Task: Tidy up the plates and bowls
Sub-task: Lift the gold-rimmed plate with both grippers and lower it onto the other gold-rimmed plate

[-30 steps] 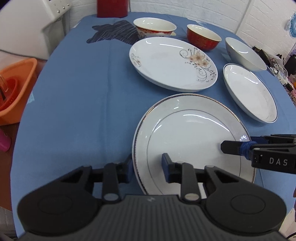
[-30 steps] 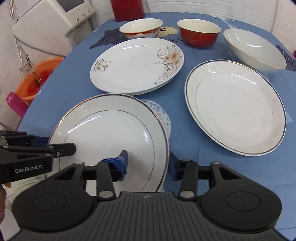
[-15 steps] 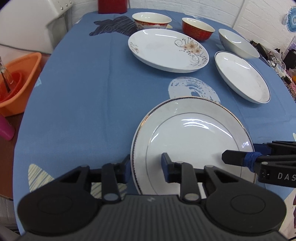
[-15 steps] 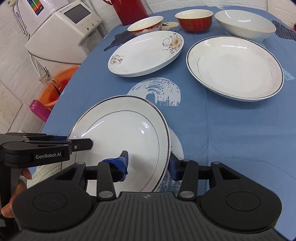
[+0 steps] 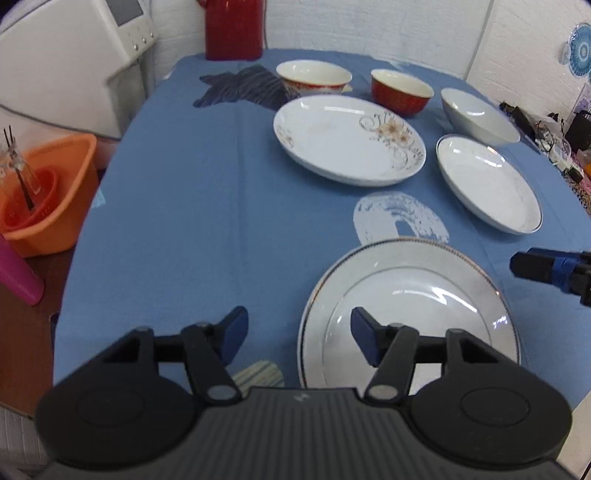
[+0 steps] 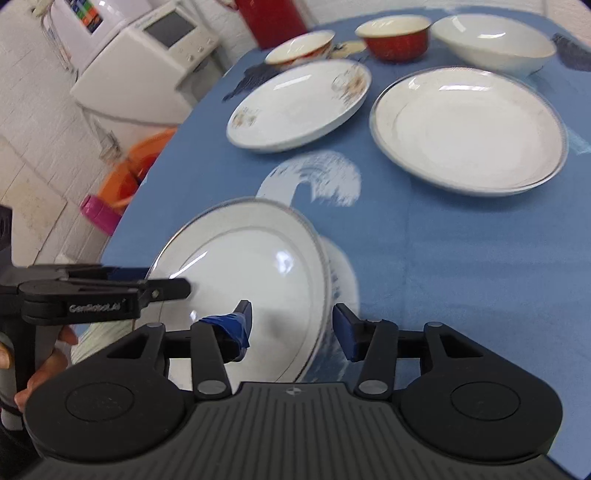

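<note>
Blue cloth covers the table (image 5: 177, 206). Near us lies the round white gold-rimmed plate (image 5: 406, 295), hard, slippery, breakable. Left gripper (image 5: 297, 334) has just opened wide, empty; right gripper (image 6: 291, 326) straddles its rim loosely, not pinching. Grab the rim.

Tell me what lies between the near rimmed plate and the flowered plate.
Only bare blue tablecloth with a white brush-swirl print separates the near plate from the flowered plate, per both views.

A blue-clothed table in a white-walled room

White textured walls (image 5: 369, 26) stand behind the table (image 5: 192, 206), whose blue cloth bears pale and dark prints. To its left are a white appliance (image 6: 147, 62) with a grey screen, an orange basket (image 5: 48, 199) and a pink container (image 5: 18, 273); a red jug (image 5: 232, 29) stands at the far edge.
</note>
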